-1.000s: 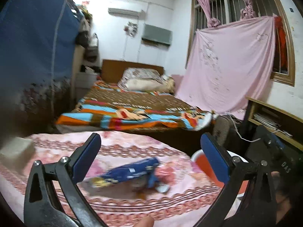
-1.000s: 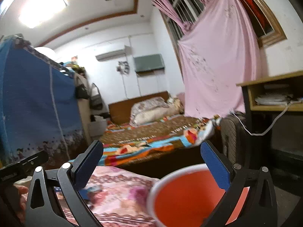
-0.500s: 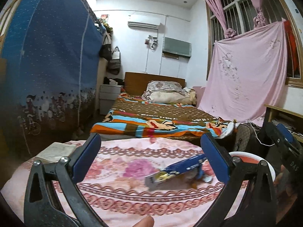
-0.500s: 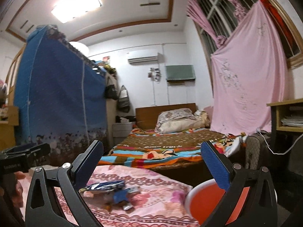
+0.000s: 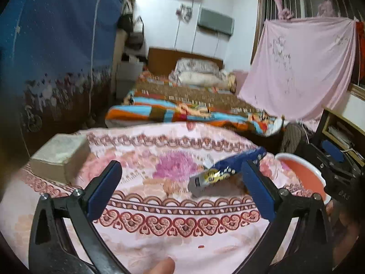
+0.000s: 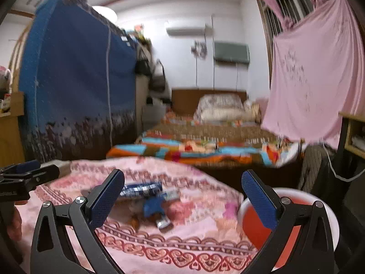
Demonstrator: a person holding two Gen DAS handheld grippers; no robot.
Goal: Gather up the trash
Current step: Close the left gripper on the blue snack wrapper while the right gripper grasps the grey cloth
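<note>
At centre right of the left wrist view, a blue wrapper point(image 5: 235, 166) lay on the pink floral tabletop point(image 5: 159, 205), beside an orange bin point(image 5: 303, 173). A grey box point(image 5: 59, 153) sat at left. Left tool point(image 5: 180, 189) and right tool point(image 6: 182, 196) both gaped, empty.

home bedroom, made bed point(image 5: 182, 105), pillows point(image 5: 198, 73), fabric wardrobe point(image 5: 57, 45), air conditioner point(image 6: 186, 30)

Wrapper point(image 5: 230, 170) lies on the table point(image 5: 159, 235); bucket point(image 5: 303, 173) right; box point(image 5: 59, 153) left.
</note>
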